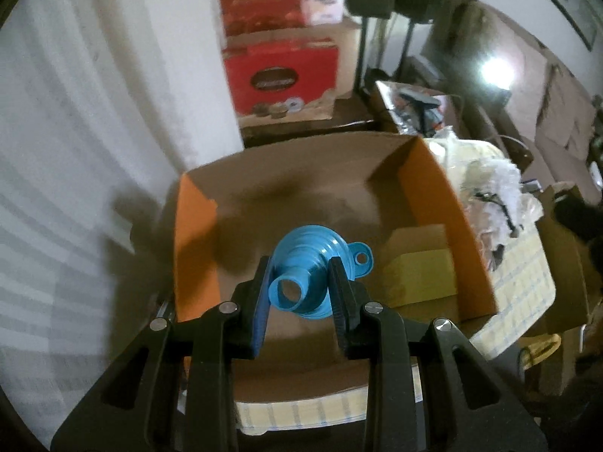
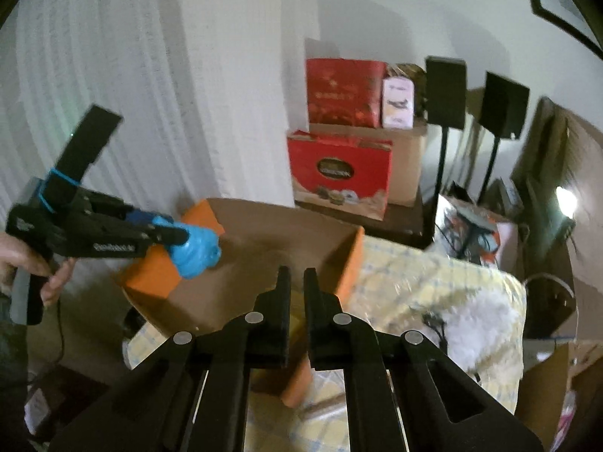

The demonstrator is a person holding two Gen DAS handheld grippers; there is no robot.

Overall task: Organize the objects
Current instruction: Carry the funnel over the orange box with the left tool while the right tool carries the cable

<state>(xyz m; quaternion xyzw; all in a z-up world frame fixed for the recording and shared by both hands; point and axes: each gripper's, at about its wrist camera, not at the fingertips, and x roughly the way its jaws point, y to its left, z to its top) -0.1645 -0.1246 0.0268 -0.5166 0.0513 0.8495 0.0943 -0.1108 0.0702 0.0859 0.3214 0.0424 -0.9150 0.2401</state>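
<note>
Left wrist: the left gripper (image 1: 301,282) clamps a blue funnel (image 1: 314,269) by its cone, over the open cardboard box (image 1: 433,196); likely light, flexible, squashable. A small yellow box (image 1: 418,263) lies ahead-right inside.

Right wrist: the right gripper (image 2: 297,282) is closed, empty, the box wall just ahead

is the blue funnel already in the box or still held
Still held: the left gripper clamps the blue funnel above the cardboard box.
</note>
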